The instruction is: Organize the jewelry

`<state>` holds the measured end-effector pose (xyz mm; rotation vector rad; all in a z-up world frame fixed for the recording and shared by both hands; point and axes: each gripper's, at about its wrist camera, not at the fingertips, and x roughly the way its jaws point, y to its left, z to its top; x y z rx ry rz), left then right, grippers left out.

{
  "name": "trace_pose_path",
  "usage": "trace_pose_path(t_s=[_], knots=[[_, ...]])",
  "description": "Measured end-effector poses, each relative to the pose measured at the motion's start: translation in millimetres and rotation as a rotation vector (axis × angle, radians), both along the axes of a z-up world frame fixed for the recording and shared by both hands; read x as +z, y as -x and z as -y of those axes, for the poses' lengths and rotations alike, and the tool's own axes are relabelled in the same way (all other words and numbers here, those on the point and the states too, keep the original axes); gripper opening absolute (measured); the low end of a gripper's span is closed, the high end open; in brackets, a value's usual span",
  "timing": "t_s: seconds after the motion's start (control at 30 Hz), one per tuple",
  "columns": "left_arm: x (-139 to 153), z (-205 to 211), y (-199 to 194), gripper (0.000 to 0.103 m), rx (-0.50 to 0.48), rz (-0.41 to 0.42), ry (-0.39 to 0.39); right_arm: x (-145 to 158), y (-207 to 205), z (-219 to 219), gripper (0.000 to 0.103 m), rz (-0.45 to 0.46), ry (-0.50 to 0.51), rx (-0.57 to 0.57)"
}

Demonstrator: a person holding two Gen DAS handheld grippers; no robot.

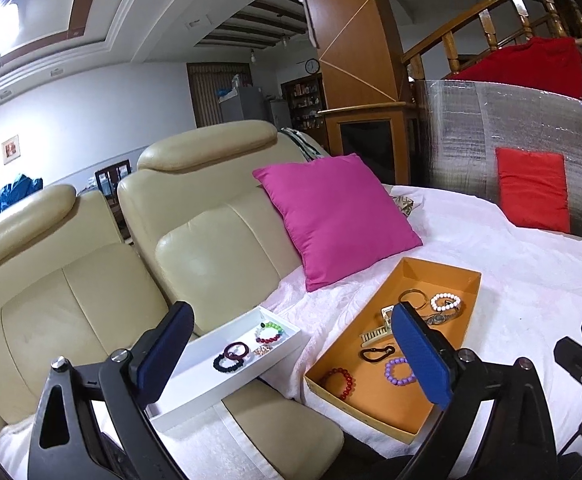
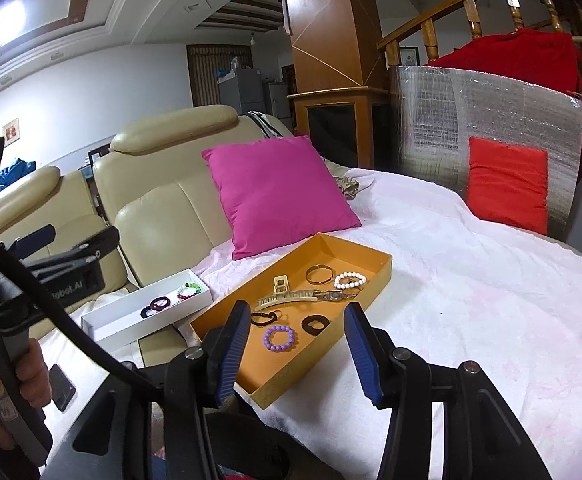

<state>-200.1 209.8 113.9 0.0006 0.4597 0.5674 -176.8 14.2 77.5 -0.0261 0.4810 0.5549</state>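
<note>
An orange tray (image 1: 443, 276) (image 2: 371, 258) lies on the white cloth. It holds a red bead bracelet (image 1: 341, 382), a purple one (image 2: 279, 338), a white one (image 2: 350, 280), a gold bangle (image 2: 319, 274), a watch (image 2: 337, 296) and hair clips. To its left a white tray (image 1: 287, 322) (image 2: 107, 326) holds dark bead bracelets (image 1: 231, 356) and a multicoloured one (image 1: 269, 332). My left gripper (image 1: 291, 312) hangs open above both trays, empty. My right gripper (image 2: 297, 312) hovers open over the orange tray's near end, nothing between its pads.
The trays rest on a beige leather sofa (image 1: 71, 280) partly covered by the white cloth (image 2: 471, 280). A pink cushion (image 2: 275, 192) leans behind them and a red cushion (image 2: 507, 184) stands against a silver foil panel (image 2: 491, 108). A phone (image 2: 61, 386) lies at the near left.
</note>
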Motion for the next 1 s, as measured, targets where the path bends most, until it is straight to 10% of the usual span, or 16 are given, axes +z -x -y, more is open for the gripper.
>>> trace_pose_path(t_s=[1.0], knots=[[-24.2, -1.0, 0.2, 0.099, -0.06, -0.049, 0.058, -18.3, 3.4, -18.3, 0.053, -0.055, 0.025, -0.041]])
